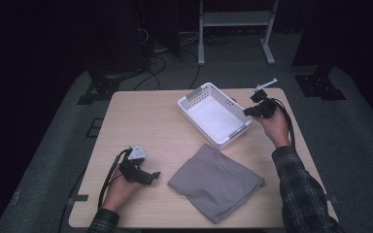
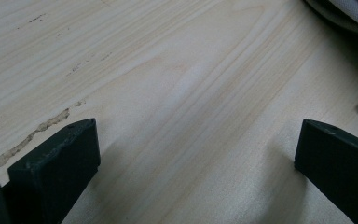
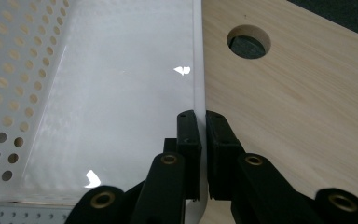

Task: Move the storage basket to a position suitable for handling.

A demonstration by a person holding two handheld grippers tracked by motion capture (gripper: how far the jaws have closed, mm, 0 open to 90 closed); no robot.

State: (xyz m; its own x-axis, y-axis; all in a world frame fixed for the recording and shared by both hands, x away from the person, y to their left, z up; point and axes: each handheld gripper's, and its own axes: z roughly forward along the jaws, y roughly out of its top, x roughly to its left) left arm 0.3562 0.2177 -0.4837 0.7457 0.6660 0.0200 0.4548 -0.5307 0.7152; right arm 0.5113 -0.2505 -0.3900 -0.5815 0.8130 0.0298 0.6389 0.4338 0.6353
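A wooden table (image 1: 141, 116) stood under the high camera, with a white perforated basket (image 1: 214, 114) on its far right part, set at a slant. Nearer, right of centre, lay a folded grey cloth (image 1: 215, 180), apart from the basket and reaching almost to the near edge.

The right hand (image 1: 275, 127), in a plaid sleeve (image 1: 301, 189), held the right gripper (image 1: 252, 111) at the basket's right side. In the right gripper view that gripper (image 3: 202, 122) had its jaws pressed together on the basket's thin white wall (image 3: 198, 70), one jaw inside the basket and one outside over the wood. The basket's floor (image 3: 112, 93) looked smooth and bare, and its far wall was dotted with round holes. A round hole (image 3: 248, 41) in the tabletop showed just beyond the basket's side.

The left hand (image 1: 120, 190) rested on the near left part of the table with the left gripper (image 1: 151, 175), its grey plate (image 1: 137, 153) on top and its cable (image 1: 108, 179) looping back toward the near edge. It pointed right, toward the cloth, but stood apart from it. In the left gripper view its jaws stood wide apart over bare wood (image 2: 177, 93), holding nothing, and an edge of the cloth (image 2: 349, 11) showed in the upper right corner.
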